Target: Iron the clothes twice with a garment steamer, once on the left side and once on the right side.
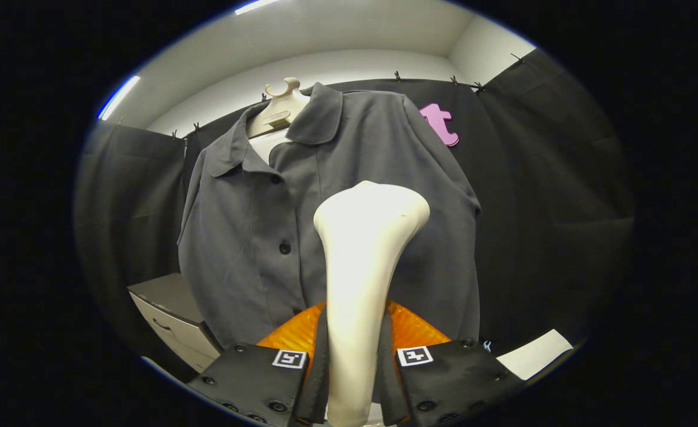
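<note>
- Fingers of our gripper [353, 367] squeeze the smooth cream plastic garment steamer [365, 267], standing straight up.
- We see the grey buttoned shirt [254, 237] hanging just beyond its head.

No readable text, label or number shows on anything here.

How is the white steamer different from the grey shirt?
The garment steamer is white, smooth and hard-looking; the grey shirt is dark, soft cloth with buttons and a collar. The steamer stands upright between the gripper fingers, which are shut on its handle; the shirt hangs on a mannequin beyond them. The steamer looks narrow with a wider head; the shirt spreads much wider behind it. Both are upright.
</note>
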Action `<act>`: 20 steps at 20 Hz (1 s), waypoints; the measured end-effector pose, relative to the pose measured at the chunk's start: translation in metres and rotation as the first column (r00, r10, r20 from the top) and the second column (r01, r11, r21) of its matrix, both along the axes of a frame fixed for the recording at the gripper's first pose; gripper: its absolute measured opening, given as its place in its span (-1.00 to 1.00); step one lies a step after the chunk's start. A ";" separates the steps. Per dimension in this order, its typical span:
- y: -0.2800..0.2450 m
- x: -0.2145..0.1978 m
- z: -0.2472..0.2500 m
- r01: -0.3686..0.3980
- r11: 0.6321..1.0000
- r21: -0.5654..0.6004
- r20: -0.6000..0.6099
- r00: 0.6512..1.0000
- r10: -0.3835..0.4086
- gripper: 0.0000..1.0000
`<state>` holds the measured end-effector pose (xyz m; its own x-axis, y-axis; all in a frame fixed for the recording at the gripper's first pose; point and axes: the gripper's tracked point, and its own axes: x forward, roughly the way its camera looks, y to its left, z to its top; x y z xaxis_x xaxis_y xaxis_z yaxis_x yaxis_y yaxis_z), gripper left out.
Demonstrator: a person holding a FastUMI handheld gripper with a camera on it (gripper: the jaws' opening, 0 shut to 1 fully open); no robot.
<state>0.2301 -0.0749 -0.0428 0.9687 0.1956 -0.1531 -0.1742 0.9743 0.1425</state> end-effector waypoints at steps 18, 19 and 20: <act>-0.006 -0.055 -0.122 0.024 1.000 0.003 -0.196 0.980 -0.023 -0.16; -0.006 -0.058 -0.127 0.027 1.000 0.008 -0.206 0.978 -0.025 -0.16; -0.007 -0.062 -0.133 0.031 0.999 0.013 -0.217 0.976 -0.028 -0.17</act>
<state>0.1678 -0.0821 -0.1759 0.9183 0.1715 -0.3569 -0.1086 0.9759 0.1894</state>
